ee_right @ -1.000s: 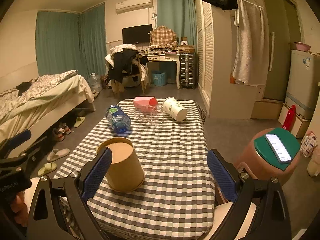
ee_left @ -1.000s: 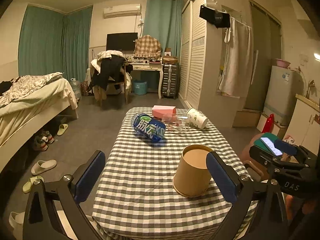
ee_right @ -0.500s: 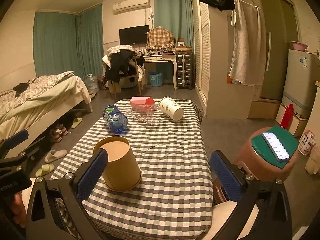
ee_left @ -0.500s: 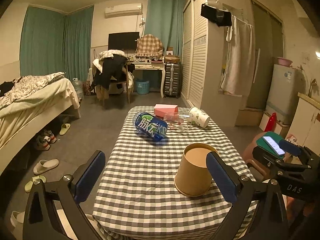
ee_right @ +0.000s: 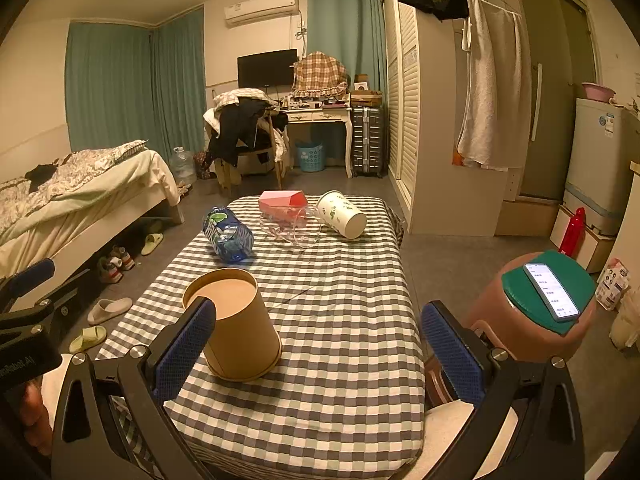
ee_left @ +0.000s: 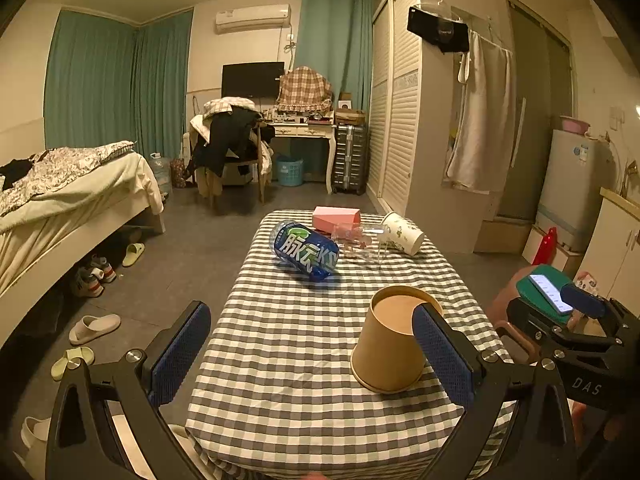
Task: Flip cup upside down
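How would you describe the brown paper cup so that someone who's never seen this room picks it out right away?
Find the checked table in the middle of the bedroom. At its near end stands the brown paper cup, wide rim down on the cloth. Unlike the white printed cup and blue bottle lying on their sides at the far end, it is plain and standing.

At the far edge of the checked table (ee_right: 340, 344) lie a pink box (ee_right: 282, 201), a clear glass jug (ee_right: 294, 226) on its side and a tipped white paper cup (ee_right: 342, 219). A blue bottle (ee_right: 227, 234) lies near the far left corner. Beside the table's right edge, a phone (ee_right: 551, 291) rests on a green-topped stool (ee_right: 516, 316).
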`<state>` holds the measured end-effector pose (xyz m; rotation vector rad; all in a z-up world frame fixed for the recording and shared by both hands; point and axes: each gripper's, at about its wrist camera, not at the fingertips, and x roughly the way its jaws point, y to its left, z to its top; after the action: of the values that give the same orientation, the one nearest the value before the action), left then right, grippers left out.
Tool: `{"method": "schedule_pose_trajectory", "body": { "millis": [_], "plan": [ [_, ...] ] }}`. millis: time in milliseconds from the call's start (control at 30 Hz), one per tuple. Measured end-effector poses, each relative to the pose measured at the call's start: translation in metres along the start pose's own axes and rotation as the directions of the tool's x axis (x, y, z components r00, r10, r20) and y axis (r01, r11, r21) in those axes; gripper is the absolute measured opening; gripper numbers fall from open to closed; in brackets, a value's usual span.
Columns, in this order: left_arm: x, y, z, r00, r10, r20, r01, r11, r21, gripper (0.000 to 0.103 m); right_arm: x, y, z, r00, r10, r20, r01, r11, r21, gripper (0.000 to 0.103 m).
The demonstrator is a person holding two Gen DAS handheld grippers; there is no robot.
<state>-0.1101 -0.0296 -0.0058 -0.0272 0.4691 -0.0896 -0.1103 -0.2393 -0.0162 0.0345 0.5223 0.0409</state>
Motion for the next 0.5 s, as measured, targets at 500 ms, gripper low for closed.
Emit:
{"method": "schedule_pose_trajectory", "body": {
  "millis": [500],
  "plan": [
    [-0.0006,-0.0010,-0.0027,1.000,0.020,0.010,-0.020,1.000,0.009,0.103,0.0034,0.0002,-0.0025,1.000,-0.008,-0.011,0.008,1.000,-0.010,0.103]
  ]
}}
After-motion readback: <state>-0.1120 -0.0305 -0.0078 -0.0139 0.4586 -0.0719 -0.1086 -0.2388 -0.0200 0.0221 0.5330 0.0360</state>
